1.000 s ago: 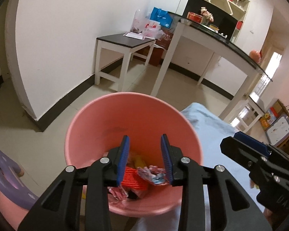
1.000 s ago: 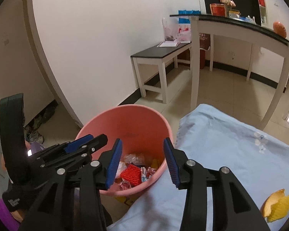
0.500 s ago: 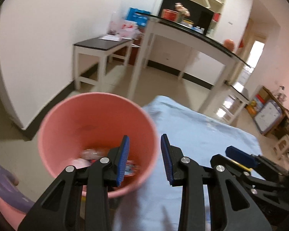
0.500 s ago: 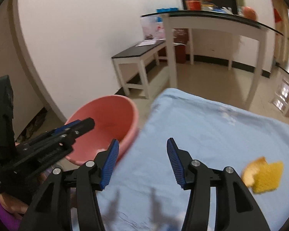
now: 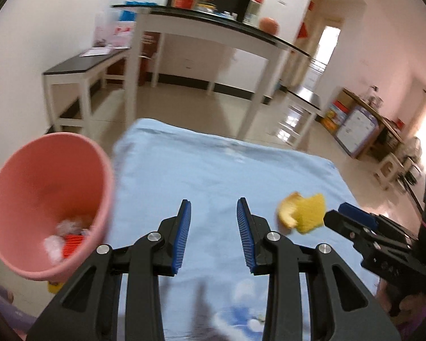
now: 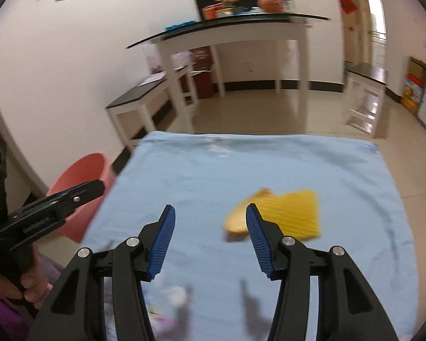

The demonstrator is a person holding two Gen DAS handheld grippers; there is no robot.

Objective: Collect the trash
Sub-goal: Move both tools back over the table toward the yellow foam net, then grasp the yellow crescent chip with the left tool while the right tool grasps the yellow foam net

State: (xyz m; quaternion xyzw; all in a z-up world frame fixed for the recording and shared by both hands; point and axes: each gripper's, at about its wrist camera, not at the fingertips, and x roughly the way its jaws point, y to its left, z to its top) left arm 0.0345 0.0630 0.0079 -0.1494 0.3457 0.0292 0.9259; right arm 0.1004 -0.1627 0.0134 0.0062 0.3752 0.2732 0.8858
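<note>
Both claws, left (image 5: 213, 221) and right (image 6: 208, 228), gape empty; pink bucket (image 5: 22, 170) holds crumpled wrappers (image 5: 66, 240).

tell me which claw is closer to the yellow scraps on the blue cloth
The right claw: the yellow scraps lie just past its right-hand fingertip. The left claw points at bare blue cloth, with the scraps off to its right.

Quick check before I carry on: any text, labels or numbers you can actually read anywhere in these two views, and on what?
None legible.
Left tongs: embossed marking on the body, too blurred to read.
Right tongs: embossed marking on the body, too blurred to read.
Red wall decorations: no characters discernible.
Colourful boxes by the far wall: print too small.
</note>
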